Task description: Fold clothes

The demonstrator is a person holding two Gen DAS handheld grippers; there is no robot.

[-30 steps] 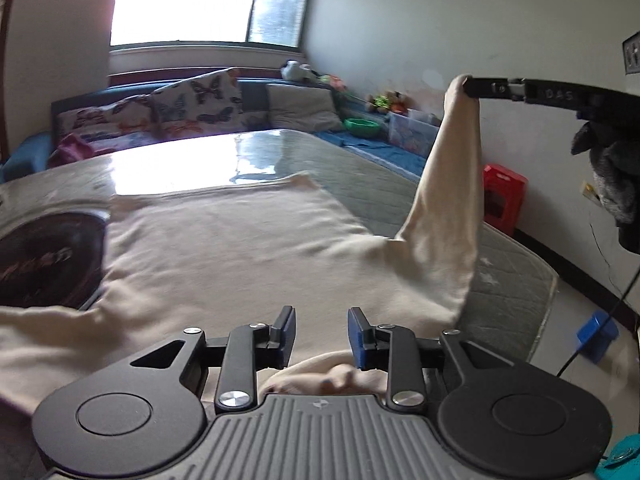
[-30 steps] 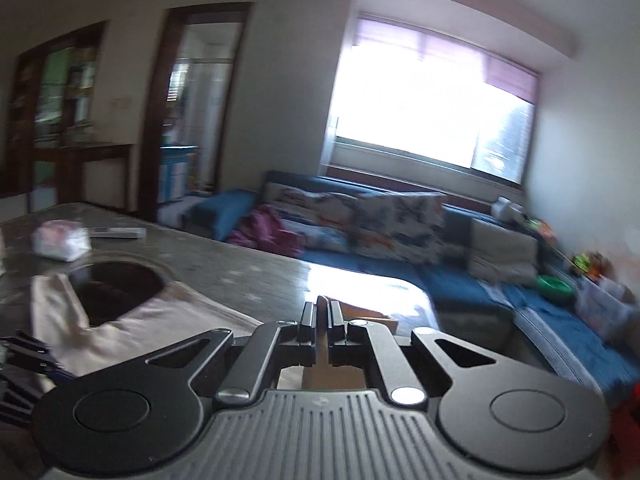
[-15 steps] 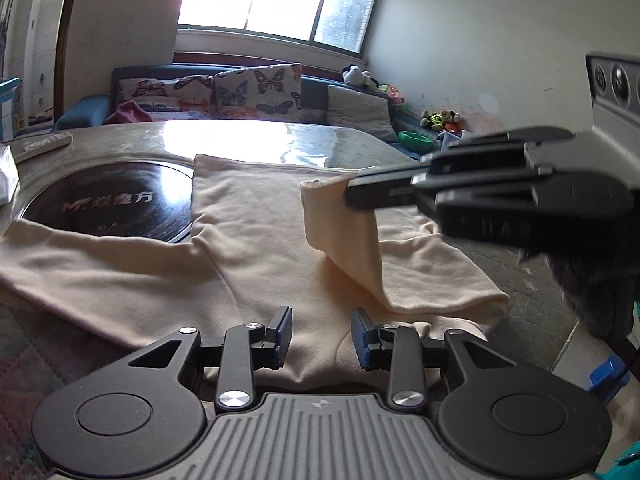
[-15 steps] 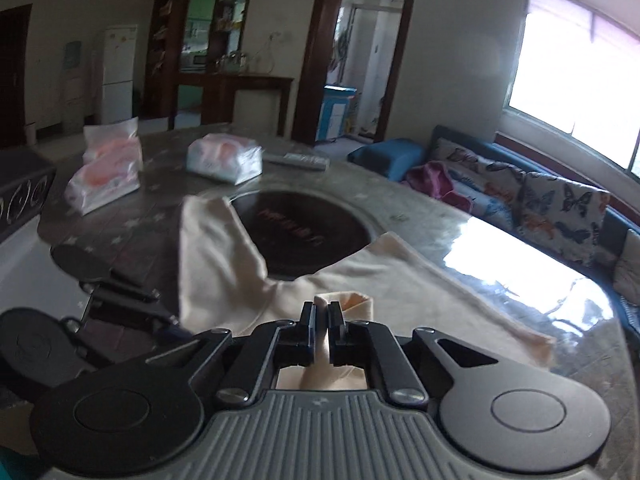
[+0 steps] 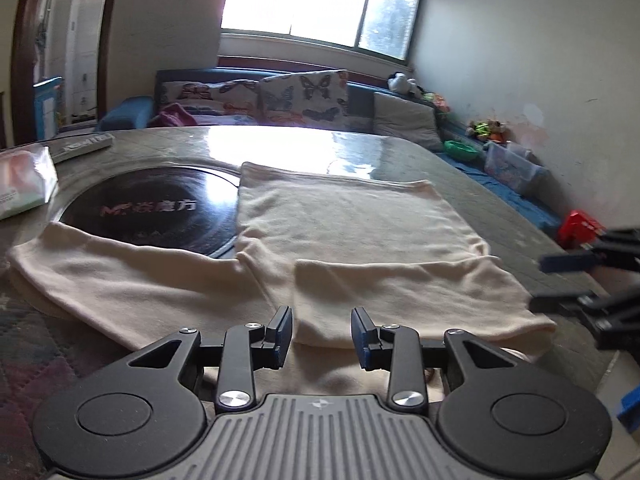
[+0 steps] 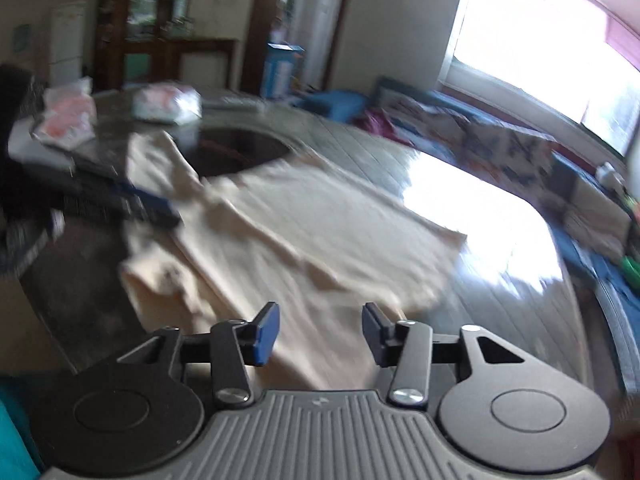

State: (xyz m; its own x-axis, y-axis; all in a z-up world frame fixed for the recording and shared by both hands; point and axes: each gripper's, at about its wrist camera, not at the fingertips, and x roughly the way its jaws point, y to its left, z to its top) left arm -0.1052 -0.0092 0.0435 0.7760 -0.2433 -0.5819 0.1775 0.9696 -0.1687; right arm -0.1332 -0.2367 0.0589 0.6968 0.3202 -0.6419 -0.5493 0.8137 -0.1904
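With both the right gripper (image 6: 320, 330) and left gripper (image 5: 322, 334) parted over the cream sweater (image 5: 360, 232), nothing pinned, the right one's fingers having just opened, its folded-in sleeve (image 5: 404, 296) might slide off the worktop (image 5: 460, 168).

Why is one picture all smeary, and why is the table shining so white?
Right wrist view: smeary because the camera was moving, so the cream garment and the packets look streaked. Left wrist view: much sharper, only the edges bend, like the wall. Both views: bright window light bounces off the glossy table, making white glare.
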